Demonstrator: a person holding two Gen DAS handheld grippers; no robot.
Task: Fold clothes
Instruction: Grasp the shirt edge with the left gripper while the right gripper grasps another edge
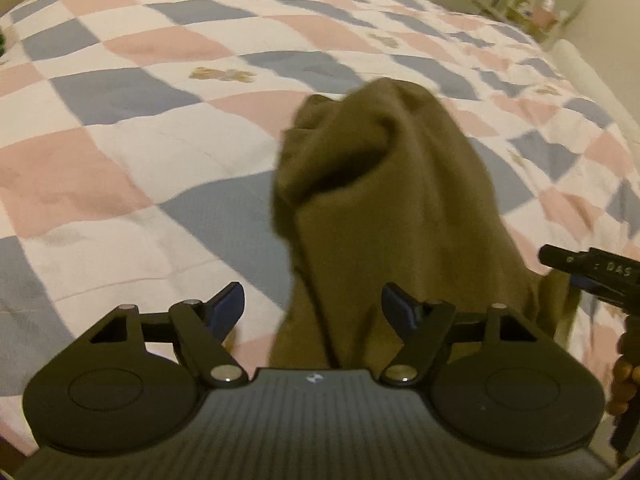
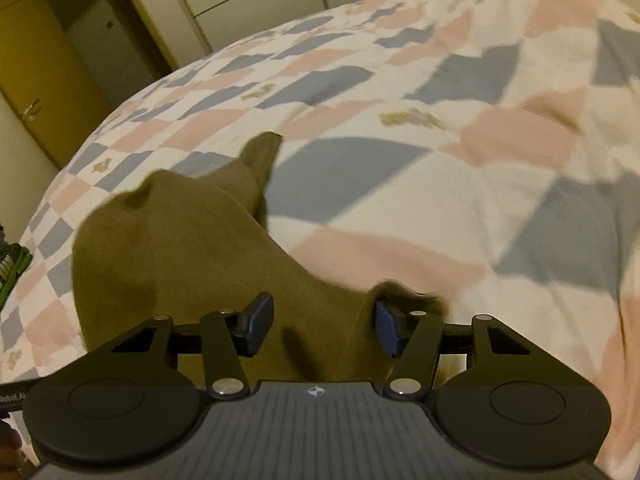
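An olive-brown garment [image 1: 380, 184] lies bunched on a pink, blue and white checked quilt [image 1: 120, 160], a rumpled fold standing up at its far end. My left gripper [image 1: 314, 308] hovers over its near part, jaws apart, cloth beneath the gap and the pads [image 1: 230, 306] not pressing on it. In the right wrist view the same garment [image 2: 180, 248] spreads to the left over the quilt [image 2: 440, 200]. My right gripper [image 2: 324, 326] is open above a cloth edge, with a raised bit of fabric just beside its right pad [image 2: 386, 326]. The right gripper's tip [image 1: 592, 270] shows at the left wrist view's right edge.
A wooden door [image 2: 44, 80] and pale wardrobe panels stand beyond the bed's far-left side. A cluttered shelf [image 1: 536, 4] and a white bolster [image 1: 588, 80] sit at the far right. Something green [image 2: 10, 268] lies at the bed's left edge. A hand [image 1: 622, 376] holds the right gripper.
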